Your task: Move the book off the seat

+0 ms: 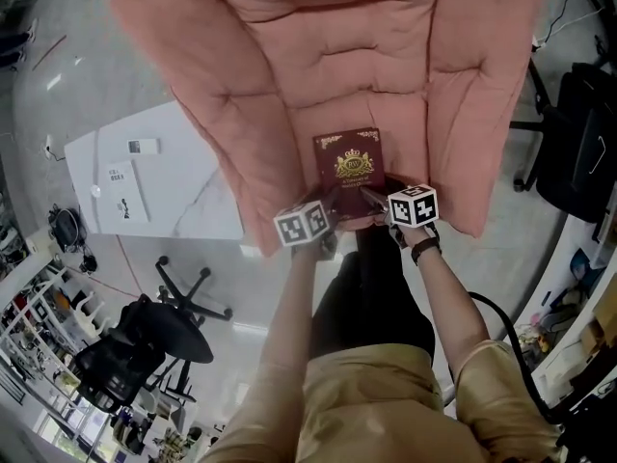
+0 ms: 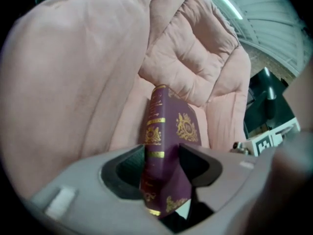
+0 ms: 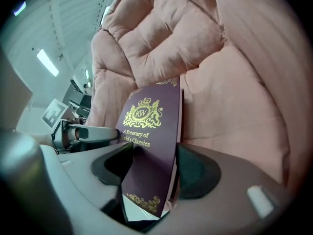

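A maroon book (image 1: pixel 352 167) with gold print lies near the front edge of the pink cushioned seat (image 1: pixel 289 66). Both grippers meet at its near edge. My left gripper (image 1: pixel 331 216) has the book's near left corner, and in the left gripper view the book's spine (image 2: pixel 157 131) stands between the jaws with both pads against it. My right gripper (image 1: pixel 374 201) has the near right corner. In the right gripper view the front cover (image 3: pixel 146 126) sits between the pads, which touch it on either side. The seat under the book's near end is hidden.
A white table (image 1: pixel 193 201) with a remote (image 1: pixel 143 146) and papers (image 1: pixel 125 196) stands left of the seat. A black office chair (image 1: pixel 145 345) is at the lower left, another black chair (image 1: pixel 578 143) at the right. The person's legs are right below the seat's front.
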The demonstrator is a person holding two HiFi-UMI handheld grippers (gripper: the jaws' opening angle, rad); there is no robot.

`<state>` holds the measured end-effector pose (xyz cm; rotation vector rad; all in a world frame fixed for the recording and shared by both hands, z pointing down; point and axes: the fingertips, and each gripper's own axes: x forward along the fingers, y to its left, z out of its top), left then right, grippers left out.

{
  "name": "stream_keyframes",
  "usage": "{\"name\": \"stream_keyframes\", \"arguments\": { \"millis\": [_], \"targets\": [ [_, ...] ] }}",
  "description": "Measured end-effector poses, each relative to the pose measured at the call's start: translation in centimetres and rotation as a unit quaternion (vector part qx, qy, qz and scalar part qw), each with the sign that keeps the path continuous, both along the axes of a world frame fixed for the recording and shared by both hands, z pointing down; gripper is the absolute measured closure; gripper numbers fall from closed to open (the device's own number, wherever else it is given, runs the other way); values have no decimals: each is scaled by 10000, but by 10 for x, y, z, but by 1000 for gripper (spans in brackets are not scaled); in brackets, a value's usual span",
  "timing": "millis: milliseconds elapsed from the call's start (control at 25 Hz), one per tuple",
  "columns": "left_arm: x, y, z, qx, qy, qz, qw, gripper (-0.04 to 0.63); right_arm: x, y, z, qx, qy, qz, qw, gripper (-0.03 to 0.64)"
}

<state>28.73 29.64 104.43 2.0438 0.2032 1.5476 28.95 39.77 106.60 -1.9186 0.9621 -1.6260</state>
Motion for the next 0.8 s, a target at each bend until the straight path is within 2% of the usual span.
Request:
{"name": "stream_keyframes", "arguments": {
  "millis": [160,240,440,640,800],
  "targets": [
    [13,1,-48,-77,471,-165,9987,376,16,2,-53,-31,492,131,9987,341],
    [15,1,-82,2,762,-195,9969,377,19,3,-87,1,759,196,9969,342],
    [10,-6,-190,66,1629,-204,9864,379,16,-5,-191,108,1689,209,9854,342],
    [-14,-29,-310,229,2666,-284,9631,377,-3,-30,-311,224,2701,112,9625,348],
    [-57,-50,-398,589,3373,-427,9386,376,-41,-53,-395,484,3302,118,9426,347]
  ]
}}
